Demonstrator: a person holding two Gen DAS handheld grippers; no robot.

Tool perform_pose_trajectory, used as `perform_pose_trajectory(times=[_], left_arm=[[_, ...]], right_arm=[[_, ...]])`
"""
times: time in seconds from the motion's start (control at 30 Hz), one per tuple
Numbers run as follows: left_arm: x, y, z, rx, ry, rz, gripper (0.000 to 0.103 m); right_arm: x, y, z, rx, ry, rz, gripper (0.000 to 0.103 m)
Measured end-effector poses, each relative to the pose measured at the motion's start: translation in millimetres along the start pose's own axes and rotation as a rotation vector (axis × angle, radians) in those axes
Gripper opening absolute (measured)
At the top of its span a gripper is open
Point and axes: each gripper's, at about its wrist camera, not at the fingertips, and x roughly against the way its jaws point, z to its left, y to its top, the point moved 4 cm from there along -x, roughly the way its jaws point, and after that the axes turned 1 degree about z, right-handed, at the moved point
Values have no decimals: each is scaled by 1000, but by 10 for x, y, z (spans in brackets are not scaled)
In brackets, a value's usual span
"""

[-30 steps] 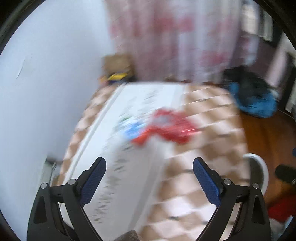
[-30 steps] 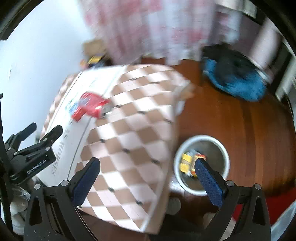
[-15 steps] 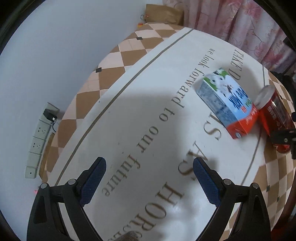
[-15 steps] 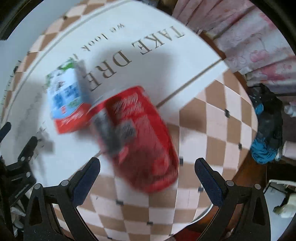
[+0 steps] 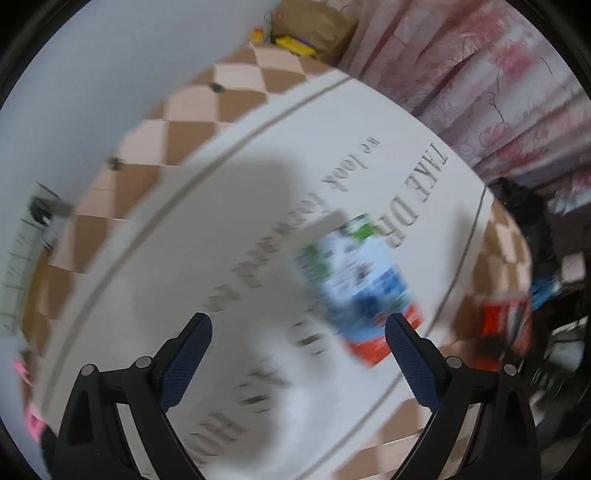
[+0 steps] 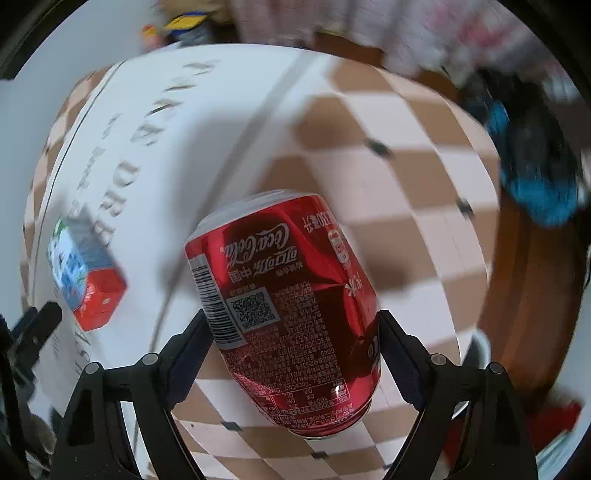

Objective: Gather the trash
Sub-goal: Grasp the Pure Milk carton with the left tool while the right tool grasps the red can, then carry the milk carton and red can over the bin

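The table [image 6: 369, 122] wears a cloth of brown and pale checks with a white lettered band along it; pink flowered curtains [image 5: 498, 85] hang beyond its far edge, a brown paper bag [image 5: 314, 22] with something yellow sits past its far corner, and a blue and black bundle [image 6: 535, 177] lies on the wooden floor off its side; nothing blocks either piece of trash. On the table lie two pieces: one red cola can [image 6: 291, 310], dented, on its side across the edge of the white band, and one small carton [image 5: 362, 284], blue and white with a red end, on the band itself. The right gripper [image 6: 291, 343] straddles the can, its jaws closing, pads just beside the can's flanks; whether they touch is unclear. The left gripper [image 5: 295, 354] hangs spread wide over the band, empty, the carton just past its right finger.
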Motion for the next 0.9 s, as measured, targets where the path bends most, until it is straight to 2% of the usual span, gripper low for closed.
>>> perform_pose_trajectory(times=[0.1, 0.13, 0.23, 0.27, 0.3, 0.37, 0.4, 0.47, 0.53, 0.57, 0.63, 0.67, 0.73, 0.8, 0.83, 0.9], left_arm=[[-176, 136, -135, 21, -18, 67, 95], [-234, 186, -185, 14, -2, 75, 95], [-281, 252, -268, -6, 41, 57, 94], [-281, 255, -293, -22, 52, 47, 78], [-284, 242, -324, -47, 70, 46, 68], [-254, 185, -416, -110, 73, 25, 64], [-238, 149, -460, -154, 80, 15, 62], [-191, 35, -596, -307, 111, -17, 61], [-160, -49, -675, -403, 138, -40, 61], [-173, -76, -699, -429, 138, -27, 61], [-303, -114, -680, -431, 151, 41, 62], [-332, -133, -660, -425, 155, 46, 63], [-303, -145, -663, -412, 152, 7, 62], [-253, -173, -634, -390, 155, -17, 54], [-222, -183, -630, -390, 151, -32, 54], [-181, -224, -637, -398, 162, -46, 52]], right_arm=[[-52, -51, -176, -56, 58, 36, 89], [-59, -55, -204, -64, 76, 39, 89], [-64, -38, -253, -72, 98, 53, 89], [-55, -27, -256, -64, 97, 51, 89], [-52, 4, -253, -55, 96, 49, 90], [-27, -31, -214, -33, 82, 41, 90], [-13, -64, -172, -18, 67, 34, 91], [-16, -116, -28, 10, 40, 22, 91], [-6, -206, 18, 37, 22, 16, 91], [-13, -232, 44, 53, 8, 15, 91], [-38, -207, 81, 62, -11, 14, 91], [-51, -209, 102, 56, -7, 14, 91], [-59, -226, 108, 49, -11, 6, 91], [-47, -211, 110, 48, -16, -10, 91], [-43, -226, 142, 50, -13, -20, 85], [-24, -250, 146, 53, -16, -38, 85]])
